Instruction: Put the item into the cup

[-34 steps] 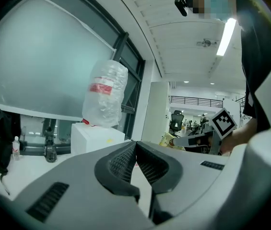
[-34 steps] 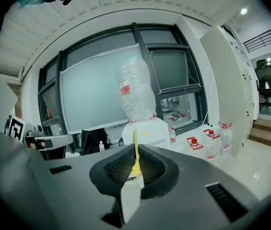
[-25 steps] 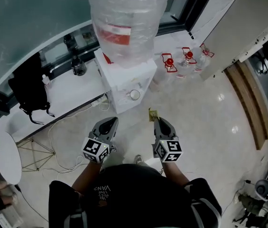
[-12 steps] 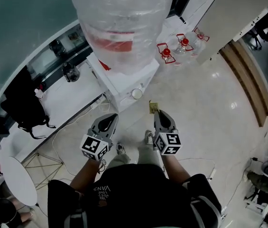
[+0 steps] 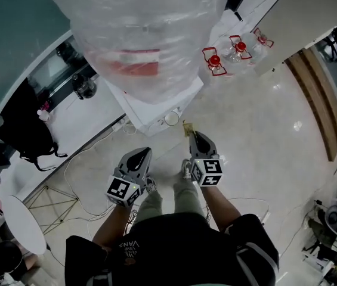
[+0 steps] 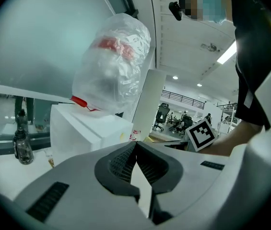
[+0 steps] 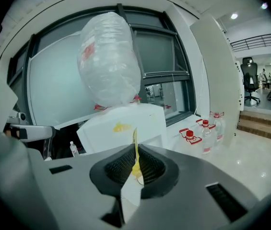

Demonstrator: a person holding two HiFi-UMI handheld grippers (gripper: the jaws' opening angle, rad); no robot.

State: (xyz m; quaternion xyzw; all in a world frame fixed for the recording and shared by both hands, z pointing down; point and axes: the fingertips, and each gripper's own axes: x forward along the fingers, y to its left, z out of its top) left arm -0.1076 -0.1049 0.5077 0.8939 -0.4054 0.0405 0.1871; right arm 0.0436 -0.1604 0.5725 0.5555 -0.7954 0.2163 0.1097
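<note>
A small white cup (image 5: 171, 118) stands in the tray of the white water dispenser (image 5: 150, 103), just ahead of both grippers. A thin yellow packet (image 5: 187, 128) is pinched upright in my right gripper (image 5: 193, 135), a little to the right of the cup and short of it. The right gripper view shows that packet (image 7: 135, 147) standing edge-on between the shut jaws of the right gripper (image 7: 136, 151). My left gripper (image 5: 142, 153) hovers lower left of the cup. In its own view the left gripper (image 6: 135, 145) is shut with nothing in it.
A big plastic-wrapped water bottle (image 5: 138, 34) sits on top of the dispenser and looms overhead. Several red-capped bottles (image 5: 216, 61) stand on the floor at the right. A white counter (image 5: 67, 124) with a black bag (image 5: 25, 130) runs left. Cables (image 5: 79, 177) lie on the floor.
The person has stepped closer to the dispenser, so the bottle fills more of the head view. Both grippers came forward with it, still shut, the packet still in the right one.
</note>
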